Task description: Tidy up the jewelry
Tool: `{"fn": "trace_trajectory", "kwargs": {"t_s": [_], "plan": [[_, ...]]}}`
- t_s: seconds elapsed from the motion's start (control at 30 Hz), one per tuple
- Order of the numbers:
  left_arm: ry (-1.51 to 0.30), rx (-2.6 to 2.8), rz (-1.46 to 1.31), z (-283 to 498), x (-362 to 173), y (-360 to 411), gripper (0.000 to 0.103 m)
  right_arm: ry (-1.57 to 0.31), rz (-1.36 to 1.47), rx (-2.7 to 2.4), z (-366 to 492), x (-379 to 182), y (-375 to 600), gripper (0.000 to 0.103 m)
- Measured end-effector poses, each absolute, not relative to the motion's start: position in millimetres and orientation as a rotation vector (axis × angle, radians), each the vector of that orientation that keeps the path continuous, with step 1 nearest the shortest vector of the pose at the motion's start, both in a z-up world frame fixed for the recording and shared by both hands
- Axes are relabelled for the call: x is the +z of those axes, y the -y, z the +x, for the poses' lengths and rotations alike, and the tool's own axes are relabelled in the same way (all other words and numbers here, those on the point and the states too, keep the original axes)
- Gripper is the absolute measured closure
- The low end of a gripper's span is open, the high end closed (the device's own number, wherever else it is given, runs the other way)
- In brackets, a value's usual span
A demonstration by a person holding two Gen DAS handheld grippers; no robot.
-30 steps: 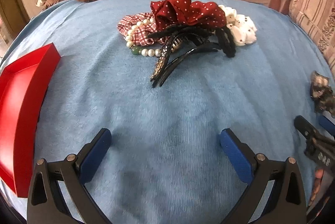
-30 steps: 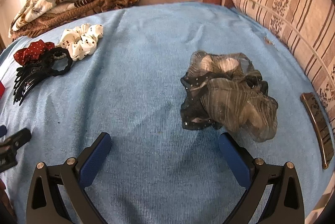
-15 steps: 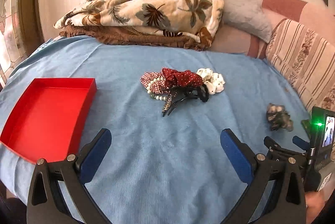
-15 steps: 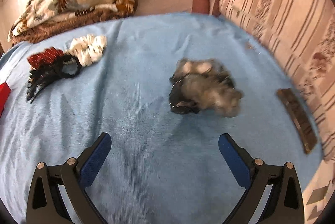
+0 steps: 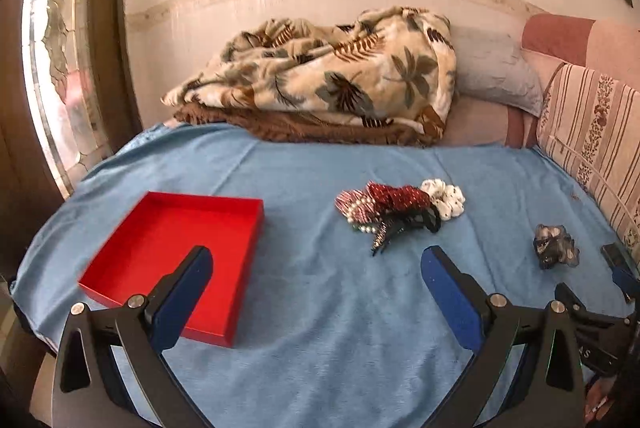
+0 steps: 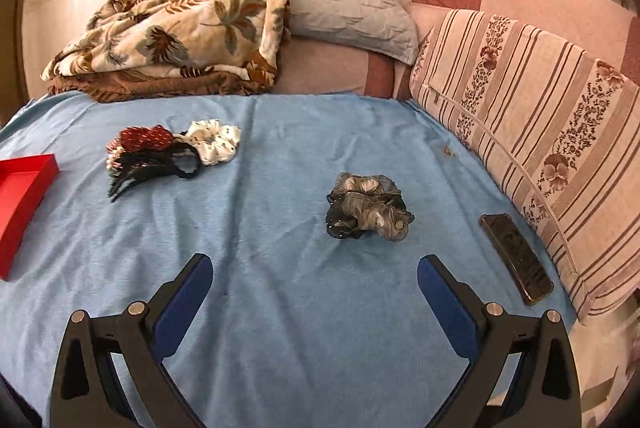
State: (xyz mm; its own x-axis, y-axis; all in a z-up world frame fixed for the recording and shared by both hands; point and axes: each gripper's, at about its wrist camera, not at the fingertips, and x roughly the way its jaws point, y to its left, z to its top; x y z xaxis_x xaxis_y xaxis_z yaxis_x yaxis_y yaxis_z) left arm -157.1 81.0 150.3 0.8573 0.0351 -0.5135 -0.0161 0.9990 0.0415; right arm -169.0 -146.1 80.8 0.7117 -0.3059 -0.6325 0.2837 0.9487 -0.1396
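Red tray lies at the left of the blue bed cover, with nothing visible inside it. Left gripper hangs above the cover with its fingers spread wide and nothing between them; one finger overlaps the tray's near right corner in view.

Centre: a heap of hair items, touching one another: pearl bracelet, red dotted scrunchie, black hair clip, white scrunchie.

Well apart to the right: grey scrunchie, lying alone. Right gripper hangs over bare cover short of it, fingers wide apart, holding nothing.

Far right: dark phone flat on the cover, just beside the striped cushion.
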Motion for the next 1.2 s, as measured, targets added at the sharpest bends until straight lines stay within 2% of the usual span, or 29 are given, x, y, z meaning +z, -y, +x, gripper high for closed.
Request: {"fn": "trace_trajectory", "kwargs": {"t_s": [0.4,1.2], "plan": [[-0.524,-0.037,0.022,-180,163,-81,0.000,-0.546,-0.075,-0.332,-203,120,120,0.000],[-0.440,-0.034,0.066,-197,174,-72,0.000,-0.459,-0.047,-0.339,-220,133,122,0.000]]}}
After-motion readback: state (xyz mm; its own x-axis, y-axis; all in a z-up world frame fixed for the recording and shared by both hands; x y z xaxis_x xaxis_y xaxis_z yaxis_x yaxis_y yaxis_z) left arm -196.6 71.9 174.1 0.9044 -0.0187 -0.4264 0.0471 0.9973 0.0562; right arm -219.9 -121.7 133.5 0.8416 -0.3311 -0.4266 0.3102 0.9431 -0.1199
